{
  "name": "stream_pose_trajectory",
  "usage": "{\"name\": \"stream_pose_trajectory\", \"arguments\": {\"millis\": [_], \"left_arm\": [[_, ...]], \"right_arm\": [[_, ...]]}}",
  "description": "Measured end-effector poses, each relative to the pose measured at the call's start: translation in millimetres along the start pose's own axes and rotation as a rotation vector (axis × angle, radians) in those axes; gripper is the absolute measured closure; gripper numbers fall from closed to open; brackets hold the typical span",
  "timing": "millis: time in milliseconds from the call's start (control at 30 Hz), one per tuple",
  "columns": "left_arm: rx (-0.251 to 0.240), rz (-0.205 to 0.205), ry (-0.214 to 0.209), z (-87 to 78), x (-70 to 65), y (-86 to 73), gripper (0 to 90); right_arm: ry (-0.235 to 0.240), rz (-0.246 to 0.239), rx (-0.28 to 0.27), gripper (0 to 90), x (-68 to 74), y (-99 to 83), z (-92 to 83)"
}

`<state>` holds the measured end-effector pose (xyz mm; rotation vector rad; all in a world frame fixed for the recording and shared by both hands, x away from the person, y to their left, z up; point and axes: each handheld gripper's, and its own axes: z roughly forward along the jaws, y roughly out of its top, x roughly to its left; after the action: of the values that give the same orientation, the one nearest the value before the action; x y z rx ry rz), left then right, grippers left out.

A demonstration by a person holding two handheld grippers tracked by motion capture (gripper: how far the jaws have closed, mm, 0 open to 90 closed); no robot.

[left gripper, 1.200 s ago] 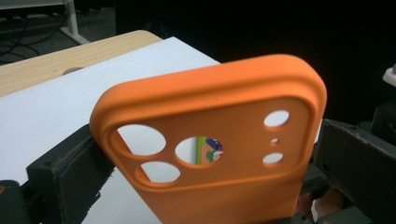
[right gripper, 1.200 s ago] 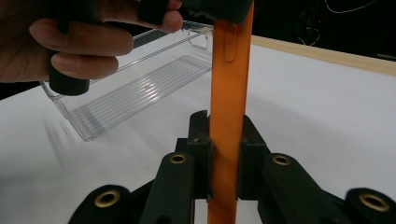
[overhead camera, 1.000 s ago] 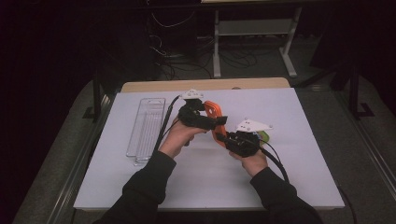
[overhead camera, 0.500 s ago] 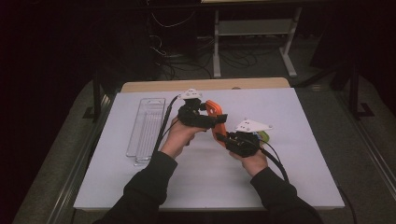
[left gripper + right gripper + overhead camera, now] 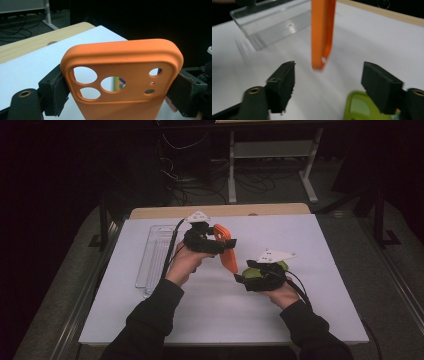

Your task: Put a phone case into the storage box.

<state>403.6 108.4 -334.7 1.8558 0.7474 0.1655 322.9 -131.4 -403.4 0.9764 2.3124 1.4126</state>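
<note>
At mid-frame in the high view, the left gripper (image 5: 220, 245) has its fingers pinching an orange phone case (image 5: 120, 80) by its side edges, above the white tabletop (image 5: 310, 240). The right gripper (image 5: 328, 82), fingers spread, sits lower right over a green case (image 5: 359, 106); a clear tray (image 5: 155, 255) lies left.

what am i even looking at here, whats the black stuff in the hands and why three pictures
A person sits at a table covered by a white board and holds a hand tool in each hand. Each tool is a gripper with two black jaws that pinch things.

The high view looks down from above. The other two pictures come from small cameras riding on each gripper, looking along its jaws.

The left gripper is clamped on an orange phone case, with its camera cutouts facing the lens. The right gripper is open, its jaws apart below the case's lower end, not touching it.

On the table lies a clear plastic tray, and a green case sits under the right gripper.
</note>
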Motion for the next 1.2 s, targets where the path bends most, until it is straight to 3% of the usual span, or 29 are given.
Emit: {"name": "stream_pose_trajectory", "arguments": {"millis": [133, 233, 400, 600, 833, 933, 1200], "left_arm": [[0.003, 0.01, 0.028, -11.2, 7.3, 6.3, 14.9], [-0.001, 0.014, 0.052, -19.1, 12.0, 11.1, 14.9], [-0.014, 0.019, 0.096, -31.6, 20.7, 18.2, 14.9], [-0.034, 0.03, 0.155, -49.2, 32.6, 28.0, 14.9], [-0.057, 0.026, 0.252, -70.1, 50.9, 38.3, 14.9], [-0.049, 0.044, 0.319, -76.8, 61.5, 41.6, 14.9], [-0.041, -0.024, 0.515, -86.1, 98.1, 43.9, 14.8]], "right_arm": [[-0.015, -0.012, 0.064, 12.7, -2.6, -8.6, -8.0], [-0.039, -0.026, 0.088, 11.2, -3.7, -15.3, -14.3], [-0.03, -0.012, 0.143, 0.0, -7.9, -26.7, -21.6], [-0.032, -0.003, 0.224, 0.0, -6.4, -43.5, -25.9], [-0.061, -0.019, 0.247, 0.0, -4.4, -57.0, -33.2], [-0.074, -0.025, 0.246, 0.0, -5.0, -59.9, -36.7], [-0.091, -0.007, 0.231, 0.0, -8.0, -61.6, -42.6]]}}
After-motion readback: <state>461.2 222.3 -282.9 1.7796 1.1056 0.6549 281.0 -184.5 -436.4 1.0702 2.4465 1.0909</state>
